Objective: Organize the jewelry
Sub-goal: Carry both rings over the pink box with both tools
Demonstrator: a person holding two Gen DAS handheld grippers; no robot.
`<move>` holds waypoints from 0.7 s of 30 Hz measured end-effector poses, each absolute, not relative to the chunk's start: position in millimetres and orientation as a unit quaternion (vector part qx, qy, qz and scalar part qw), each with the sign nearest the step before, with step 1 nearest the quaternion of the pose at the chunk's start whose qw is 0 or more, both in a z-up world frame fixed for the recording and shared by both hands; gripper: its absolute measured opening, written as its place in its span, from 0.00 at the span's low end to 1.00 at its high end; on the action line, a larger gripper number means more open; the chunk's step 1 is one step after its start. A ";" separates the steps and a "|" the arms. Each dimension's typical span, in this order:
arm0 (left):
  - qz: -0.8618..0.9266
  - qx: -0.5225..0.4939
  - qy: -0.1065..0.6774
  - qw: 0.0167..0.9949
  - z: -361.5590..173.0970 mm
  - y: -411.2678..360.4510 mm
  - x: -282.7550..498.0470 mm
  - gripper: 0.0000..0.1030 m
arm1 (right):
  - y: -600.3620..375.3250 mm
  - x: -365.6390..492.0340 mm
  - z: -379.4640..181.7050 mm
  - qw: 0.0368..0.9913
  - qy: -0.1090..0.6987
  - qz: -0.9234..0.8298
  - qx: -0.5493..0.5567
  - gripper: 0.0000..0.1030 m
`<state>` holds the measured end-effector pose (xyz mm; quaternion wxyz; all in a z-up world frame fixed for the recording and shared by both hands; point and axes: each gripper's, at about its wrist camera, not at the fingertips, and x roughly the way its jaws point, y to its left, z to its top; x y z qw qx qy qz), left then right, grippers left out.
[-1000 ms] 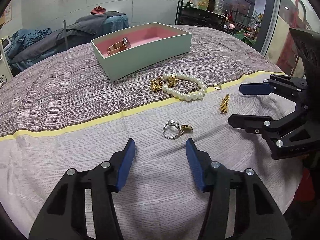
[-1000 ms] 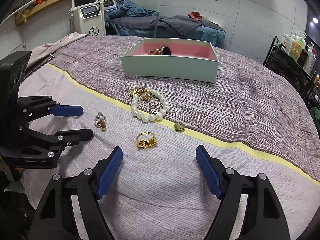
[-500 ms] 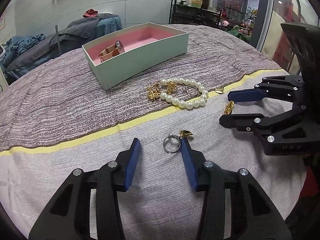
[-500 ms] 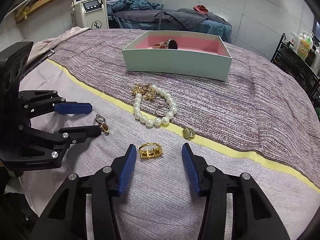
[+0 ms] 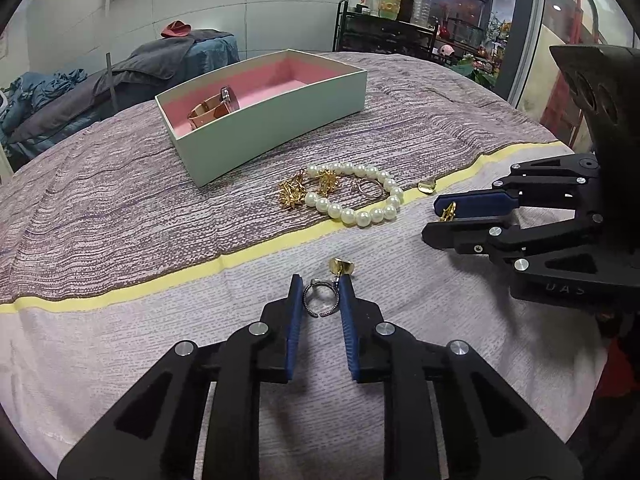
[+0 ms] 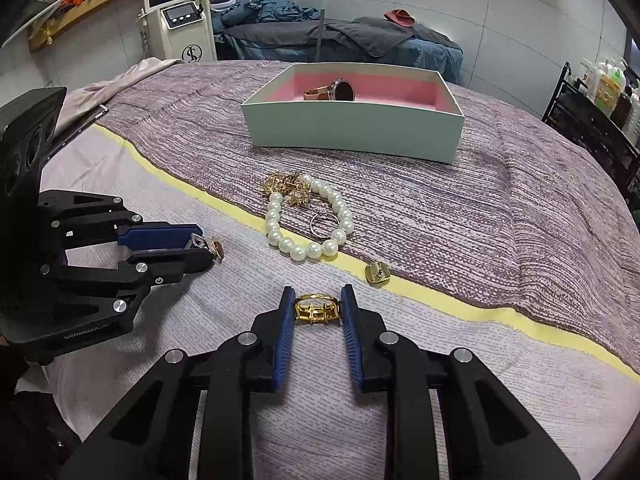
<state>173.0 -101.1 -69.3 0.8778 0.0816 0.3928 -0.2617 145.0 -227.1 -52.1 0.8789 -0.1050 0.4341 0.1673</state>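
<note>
My left gripper [image 5: 320,280] has its jaws closing, and the blue pads touch both sides of a silver ring [image 5: 320,300] lying on the pale cloth. A gold clip earring [image 5: 341,266] lies just past its right fingertip. My right gripper [image 6: 317,290] is closing too, its pads against a gold ring [image 6: 316,312] on the cloth. A pearl bracelet [image 6: 304,250], gold earrings [image 5: 292,194], a thin ring [image 5: 370,190] and a small gold piece [image 6: 377,272] lie further back. The mint box [image 6: 352,128] with pink lining holds a watch [image 6: 340,90].
A yellow stripe [image 5: 160,284] crosses the cloth between the grippers and the bracelet. Each gripper shows in the other's view, the right gripper [image 5: 432,219] and the left gripper [image 6: 202,246], close side by side. A treatment bed [image 6: 340,36], a machine [image 6: 176,20] and a bottle rack [image 5: 384,28] stand behind.
Both pairs of jaws have closed from wide open down onto their rings. Each gripper has edged forward so that its ring now sits between the fingertips.
</note>
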 end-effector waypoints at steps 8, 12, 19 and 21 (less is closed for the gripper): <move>-0.265 0.062 0.393 0.879 -65.1 -89.8 166.9 0.18 | -232.6 140.9 -48.0 0.882 0.431 0.166 -0.093 0.22; -0.268 0.050 0.391 0.879 -59.0 -83.0 164.5 0.18 | -236.3 136.9 -44.3 0.882 0.432 0.169 -0.082 0.22; -0.273 0.041 0.382 0.882 -46.5 -75.0 161.4 0.18 | -241.1 131.2 -34.4 0.881 0.432 0.181 -0.068 0.22; -0.276 0.038 0.381 0.882 -43.5 -73.0 163.2 0.18 | -241.9 130.9 -31.5 0.881 0.432 0.183 -0.067 0.22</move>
